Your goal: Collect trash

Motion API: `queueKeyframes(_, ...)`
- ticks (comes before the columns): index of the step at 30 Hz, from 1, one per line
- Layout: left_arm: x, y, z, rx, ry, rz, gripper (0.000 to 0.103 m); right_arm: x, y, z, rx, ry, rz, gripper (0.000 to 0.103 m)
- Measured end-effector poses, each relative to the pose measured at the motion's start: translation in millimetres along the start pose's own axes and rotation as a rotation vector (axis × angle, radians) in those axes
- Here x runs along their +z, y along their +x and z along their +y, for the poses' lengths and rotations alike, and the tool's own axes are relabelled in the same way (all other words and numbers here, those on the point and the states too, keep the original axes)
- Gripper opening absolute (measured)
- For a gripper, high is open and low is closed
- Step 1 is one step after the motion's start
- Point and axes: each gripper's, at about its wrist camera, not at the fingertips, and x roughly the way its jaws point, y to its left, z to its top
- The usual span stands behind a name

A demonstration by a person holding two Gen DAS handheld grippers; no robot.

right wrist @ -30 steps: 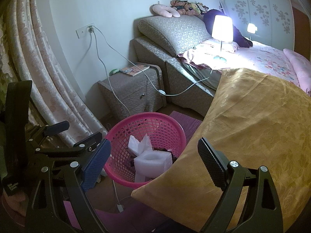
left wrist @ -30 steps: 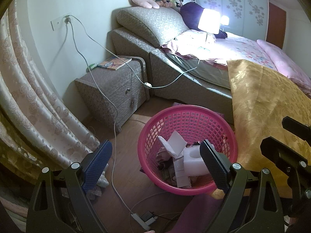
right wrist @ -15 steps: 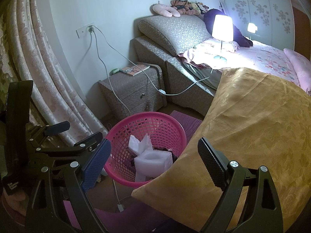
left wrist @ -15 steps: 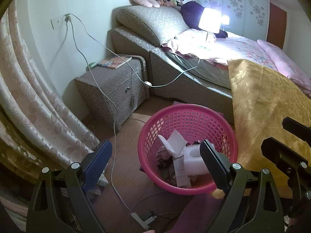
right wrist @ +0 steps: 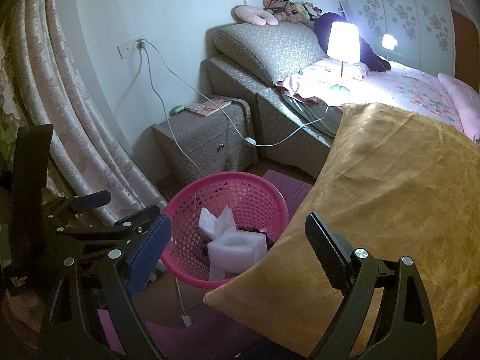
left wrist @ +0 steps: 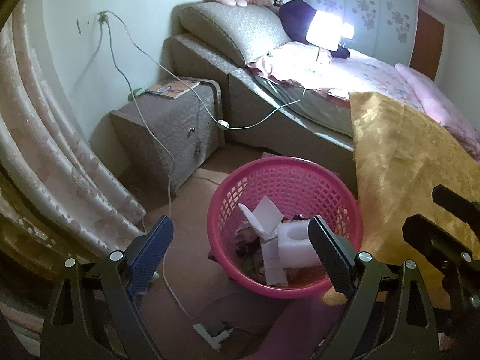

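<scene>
A pink plastic basket (left wrist: 285, 177) (right wrist: 228, 180) stands on the floor beside the bed. White foam packing (left wrist: 295, 240) (right wrist: 240, 249) and folded white card (left wrist: 264, 213) lie inside it with darker scraps. My left gripper (left wrist: 240, 246) hovers open over the basket's near rim, nothing between its fingers. My right gripper (right wrist: 237, 243) is open too, empty, above the basket's right side and the gold bedspread (right wrist: 390, 195). The left gripper's frame (right wrist: 90, 228) shows at the left of the right wrist view.
A grey bedside cabinet (left wrist: 168, 126) with a book (left wrist: 174, 87) stands behind the basket. White cables (left wrist: 168, 180) trail from a wall socket (right wrist: 138, 45) across the floor to a power strip (left wrist: 210, 330). Curtains (left wrist: 45, 165) hang left. A lit lamp (right wrist: 343, 43) stands on the bed.
</scene>
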Motion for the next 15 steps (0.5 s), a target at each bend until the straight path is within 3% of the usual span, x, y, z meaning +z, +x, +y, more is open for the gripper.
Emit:
queueKeyframes(9, 5.3, -3.6, -3.2, 0.024, -0.002, -0.031, 0.088, -2.8, -12.3, -2.0, -0.009, 0.026, -0.038, 0.088)
queueKeyframes(15, 2.8, -11.2, -45.1, -0.029, 0.045, -0.078, 0.088, -6.1, -57.8, -49.6, -0.093, 0.12, -0.127, 0.088)
